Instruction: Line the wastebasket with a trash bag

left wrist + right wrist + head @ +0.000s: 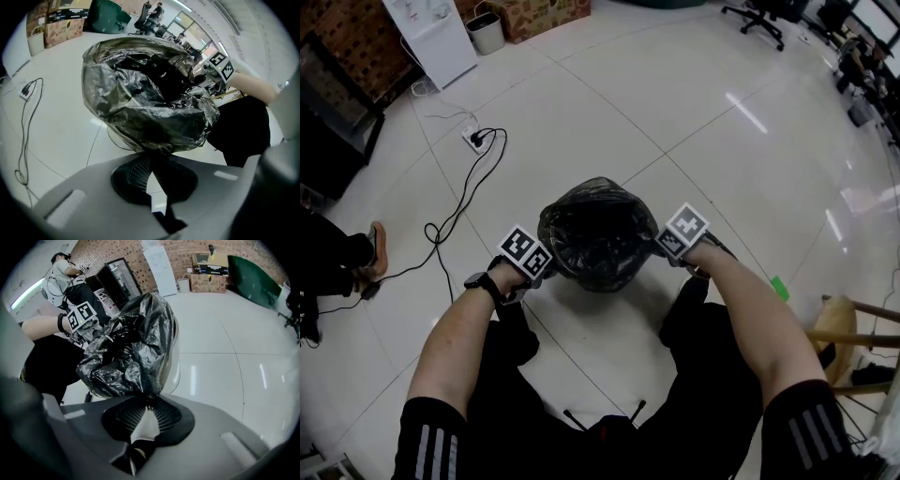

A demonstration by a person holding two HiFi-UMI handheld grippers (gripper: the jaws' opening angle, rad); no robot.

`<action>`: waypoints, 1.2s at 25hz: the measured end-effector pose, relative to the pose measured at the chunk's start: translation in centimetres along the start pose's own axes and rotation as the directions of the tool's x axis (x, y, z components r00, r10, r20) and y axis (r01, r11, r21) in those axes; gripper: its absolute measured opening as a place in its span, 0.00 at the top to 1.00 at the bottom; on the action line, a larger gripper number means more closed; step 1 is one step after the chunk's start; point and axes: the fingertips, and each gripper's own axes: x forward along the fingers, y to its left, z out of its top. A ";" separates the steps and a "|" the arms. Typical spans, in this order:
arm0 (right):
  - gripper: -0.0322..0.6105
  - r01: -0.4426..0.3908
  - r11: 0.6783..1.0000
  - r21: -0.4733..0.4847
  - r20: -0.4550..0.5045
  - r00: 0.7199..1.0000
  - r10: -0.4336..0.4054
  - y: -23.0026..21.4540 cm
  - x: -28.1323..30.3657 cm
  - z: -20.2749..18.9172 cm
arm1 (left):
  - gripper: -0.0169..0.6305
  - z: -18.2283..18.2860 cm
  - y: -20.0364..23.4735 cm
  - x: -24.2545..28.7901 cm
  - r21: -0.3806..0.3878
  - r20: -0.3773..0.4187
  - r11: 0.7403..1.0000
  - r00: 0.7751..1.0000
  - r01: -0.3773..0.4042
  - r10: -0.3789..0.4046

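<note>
Head view: at frame centre you have one black trash bag (598, 230) bunched over one wastebasket (177, 364), whose pale wall shows only in the right gripper view. Both of your two grippers hold the bag. Your left gripper (546, 270) is pinched closed on the bag's left edge, and your right gripper (662, 249) is clamped on its right edge. One power strip (474, 141) lies on the floor at upper left.

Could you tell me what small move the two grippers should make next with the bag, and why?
Probably draw both grippers downward, stretching the hem lower over the rim. The left gripper and right gripper each pinch the trash bag on opposite sides, where the film sits bunched up high and the bare wall of the wastebasket shows below it.
</note>
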 end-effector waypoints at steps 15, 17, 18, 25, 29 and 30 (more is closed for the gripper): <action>0.86 0.006 1.000 -0.005 -0.116 0.993 -0.007 -0.3 1.3 -2.1 | 0.97 -3.2 0.8 2.3 0.017 -0.193 0.998 0.980 -0.055 0.057; 0.86 0.033 0.999 -0.001 -0.108 0.994 -0.033 -1.1 1.0 -1.9 | 0.97 -2.7 1.6 1.7 0.014 -0.165 0.996 0.982 -0.090 0.091; 0.86 0.036 0.999 0.006 -0.095 0.995 -0.036 -1.2 0.8 -1.7 | 0.97 -2.2 1.8 1.5 0.006 -0.142 0.995 0.985 -0.098 0.098; 0.84 0.061 0.998 0.002 -0.043 0.997 -0.061 -1.3 0.7 -0.3 | 0.95 -0.5 2.3 1.0 0.012 -0.073 0.989 0.986 -0.147 0.147; 0.72 0.032 0.999 0.036 -0.038 0.999 -0.031 -1.7 0.2 -0.6 | 0.85 -0.8 2.9 0.7 0.006 -0.077 0.989 0.986 -0.149 0.149; 0.70 0.031 0.999 0.039 -0.048 0.998 -0.029 -1.9 0.0 -0.9 | 0.83 -0.9 3.1 0.5 -0.004 -0.074 0.989 0.987 -0.145 0.144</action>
